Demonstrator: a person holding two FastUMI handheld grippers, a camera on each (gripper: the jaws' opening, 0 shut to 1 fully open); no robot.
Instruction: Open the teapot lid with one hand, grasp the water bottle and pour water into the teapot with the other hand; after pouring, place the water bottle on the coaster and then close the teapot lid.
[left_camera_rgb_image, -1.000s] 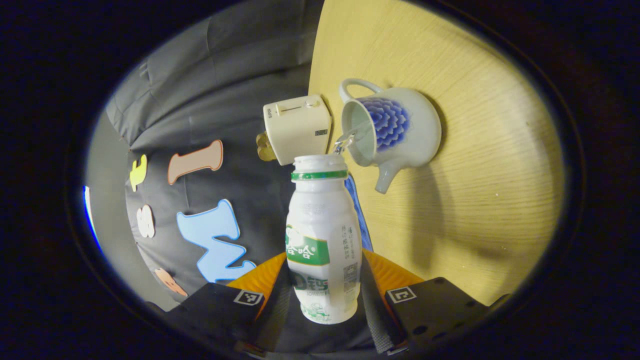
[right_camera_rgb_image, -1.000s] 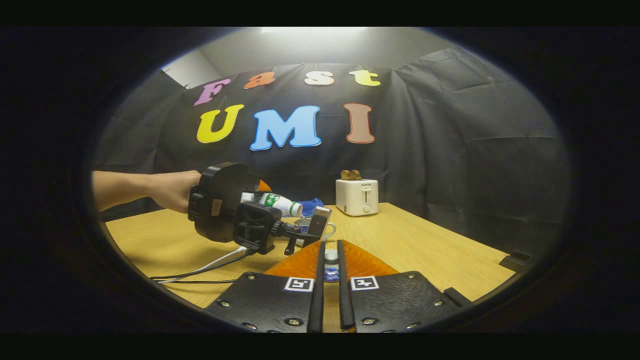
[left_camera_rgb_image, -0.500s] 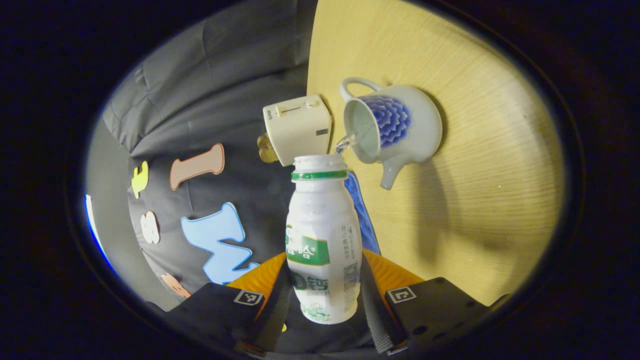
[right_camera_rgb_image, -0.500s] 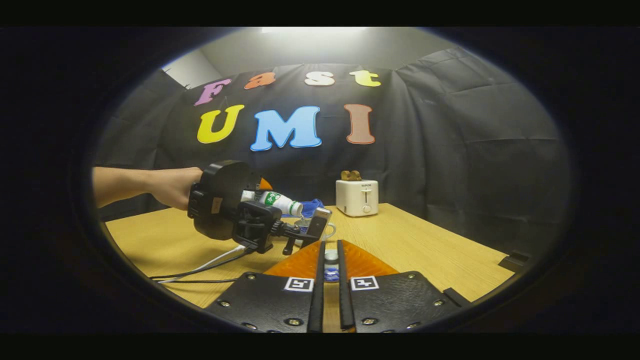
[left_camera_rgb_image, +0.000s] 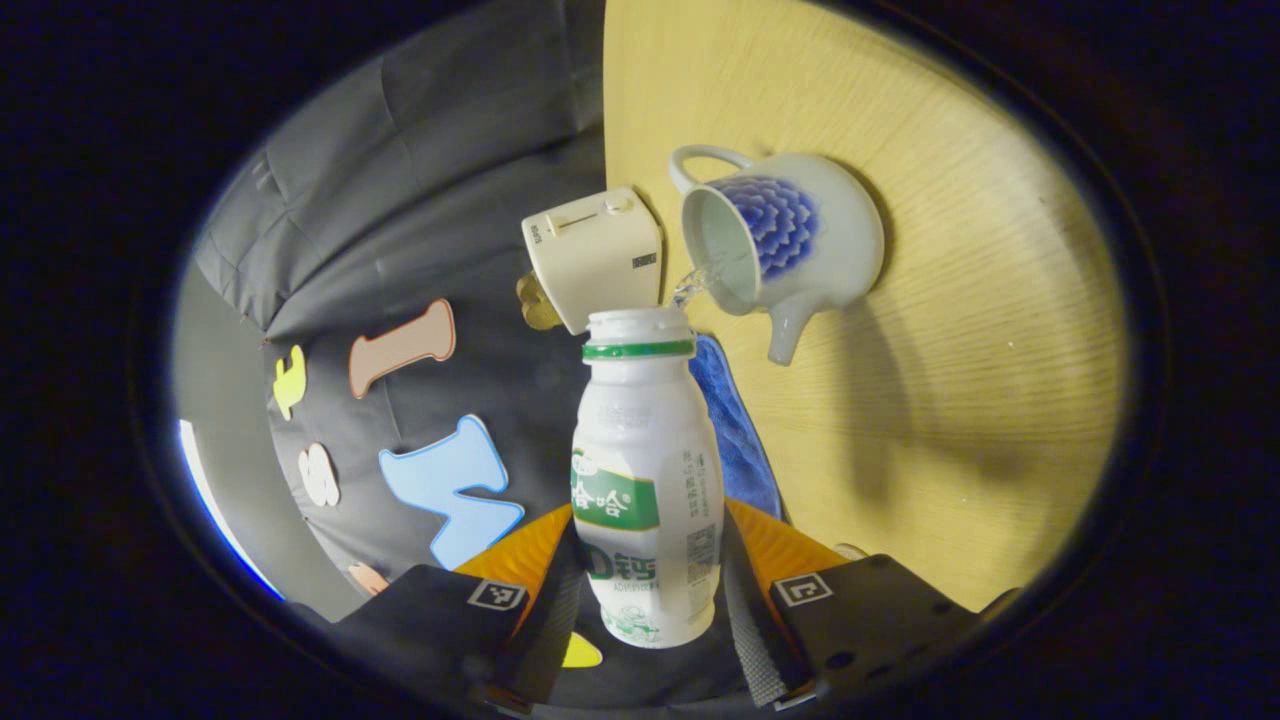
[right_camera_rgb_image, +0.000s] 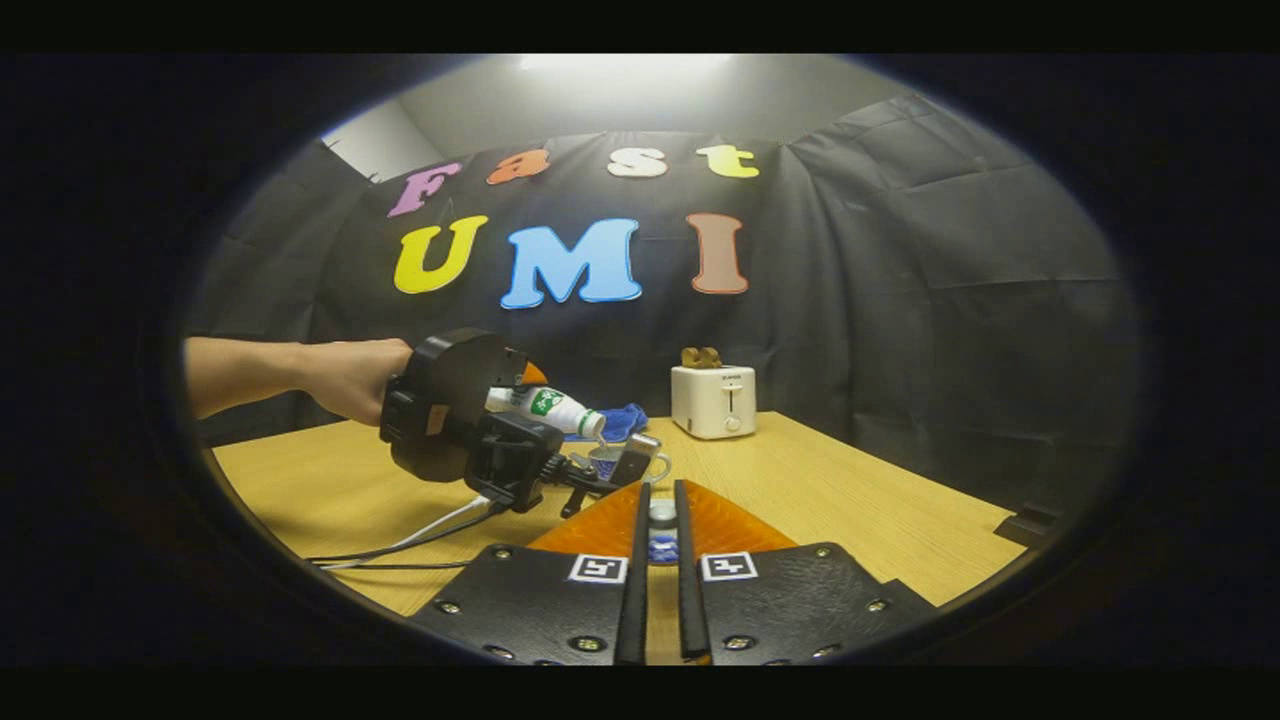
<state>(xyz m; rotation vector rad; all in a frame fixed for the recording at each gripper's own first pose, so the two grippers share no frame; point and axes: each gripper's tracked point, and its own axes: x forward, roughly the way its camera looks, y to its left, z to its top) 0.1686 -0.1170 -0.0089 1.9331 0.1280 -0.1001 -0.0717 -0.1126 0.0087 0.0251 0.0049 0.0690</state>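
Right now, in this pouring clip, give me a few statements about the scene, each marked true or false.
1. The left gripper holds the water bottle between its fingers. True.
2. The bottle's cap is screwed on. False: its mouth is open and water runs from it into the teapot.
3. The teapot lid sits on the teapot. False: the teapot's opening is uncovered, and the right gripper pinches the lid by its knob, away from the pot.
4. A toaster stands at the far edge of the table. True.
5. The blue cloth lies inside the teapot. False: it lies on the table beside the teapot.
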